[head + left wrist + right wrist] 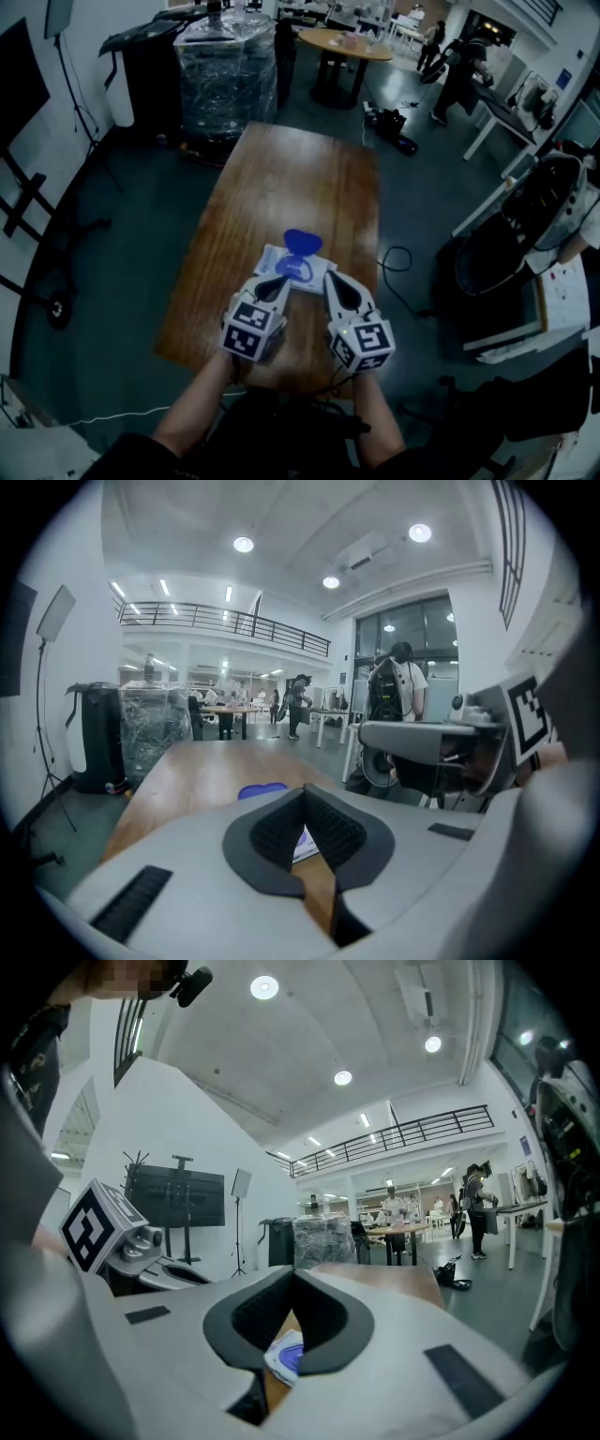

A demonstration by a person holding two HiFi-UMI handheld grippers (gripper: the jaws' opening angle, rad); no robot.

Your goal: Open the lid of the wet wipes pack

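Seen from the head view, a long wooden table runs away from the viewer, and the wet wipes pack lies flat near its close end, roughly on the centre line. It is a pale, flat rectangular pouch. Its blue lid appears to be already tipped up and back on the far side, with a blue oval showing on the pack's top just before it. The left gripper and the right gripper hang side by side just short of the pack's near edge, clear of it, their tips pointing toward it. In the left gripper view the dark ribbed fingers are clenched tip to tip with nothing between them; a slice of pack and table shows through the gap below. In the right gripper view the fingers are likewise pressed together and empty, with a corner of the pack glimpsed beneath. The pack is probably light and soft, a filmy pouch that would give under pressure and slide or lift off the smooth wood if tugged by one gripper alone. The lid looks like stiff thin plastic on a hinge. A sound hold would likely be one gripper pinning a flat edge of the pouch, away from the opening, while the other pinches the lid's free lip.
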